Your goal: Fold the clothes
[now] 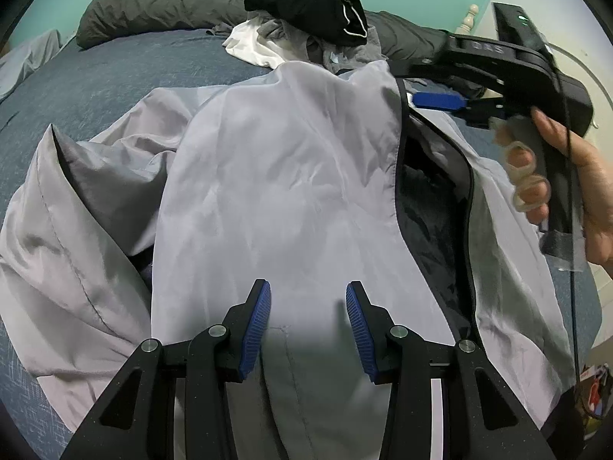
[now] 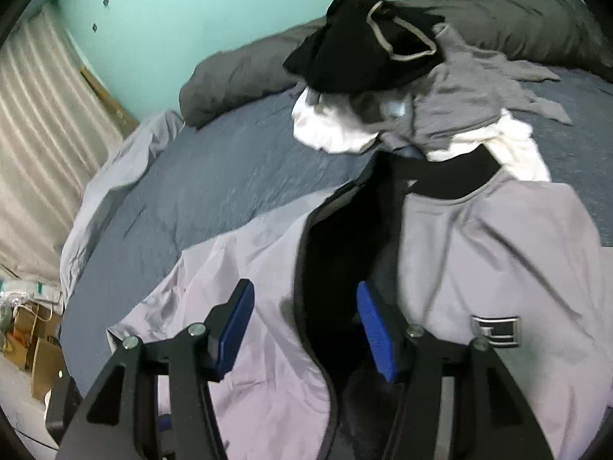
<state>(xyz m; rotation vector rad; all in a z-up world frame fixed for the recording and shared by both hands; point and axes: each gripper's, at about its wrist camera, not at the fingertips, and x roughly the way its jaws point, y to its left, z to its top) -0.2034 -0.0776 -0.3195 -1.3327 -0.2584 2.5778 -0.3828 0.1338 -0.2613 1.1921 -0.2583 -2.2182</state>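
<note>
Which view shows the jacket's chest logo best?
The right wrist view: the rectangular logo sits unobstructed on the grey jacket, right of the open zipper. In the left wrist view, the logo does not show at all.

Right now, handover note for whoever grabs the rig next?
Left claw: part open, low over the grey jacket, hem cloth between the pads, grip unclear.
Right claw: open, empty, above the jacket's unzipped front.
Jacket lies spread on the bed, one front panel laid over.
Unfolded pile behind it.
Left: finish folding the jacket, then the pile.
</note>
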